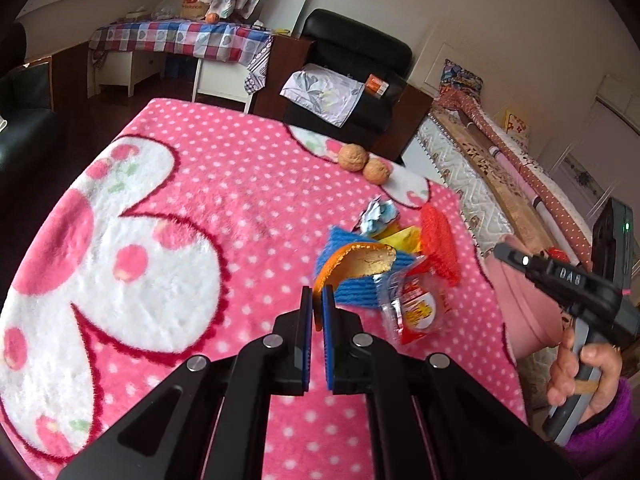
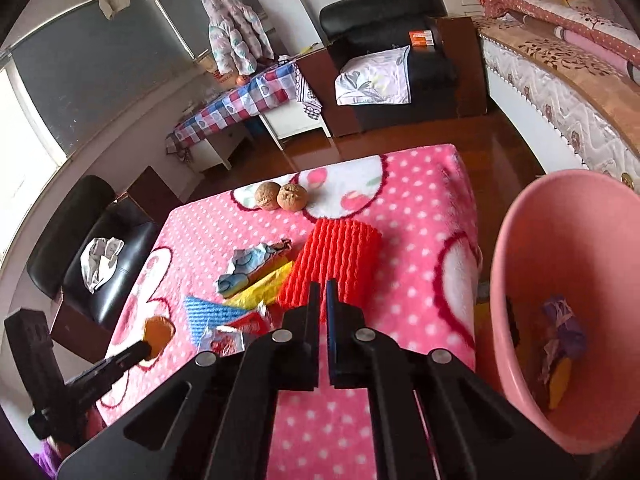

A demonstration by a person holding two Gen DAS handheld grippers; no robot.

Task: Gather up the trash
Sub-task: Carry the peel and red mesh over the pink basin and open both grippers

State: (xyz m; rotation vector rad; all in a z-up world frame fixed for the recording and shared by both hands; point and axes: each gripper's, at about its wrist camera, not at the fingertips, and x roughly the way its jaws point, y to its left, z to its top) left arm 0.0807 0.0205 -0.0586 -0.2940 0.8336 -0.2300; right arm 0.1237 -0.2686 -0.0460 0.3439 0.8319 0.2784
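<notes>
Left wrist view: the left tongs are nearly closed, pinching the edge of an orange peel that curls up above the pink dotted blanket covering the table. Just beyond the peel lies a blue foam net, and touching that net's right edge is a clear snack wrapper with red and yellow print. Behind the blue net sit a yellow wrapper, a crumpled pale-blue paper and a red foam net. Two walnuts rest well beyond the blue net, near the table's far edge. The right tongs show off to the right of the red net, held by a hand.

Right wrist view: the right tongs are almost shut with only a narrow gap, holding nothing, hovering just in front of the red foam net. A pink bin stands right of the table, trash scraps inside. The orange peel is left of the blue foam net, at the left tongs.
</notes>
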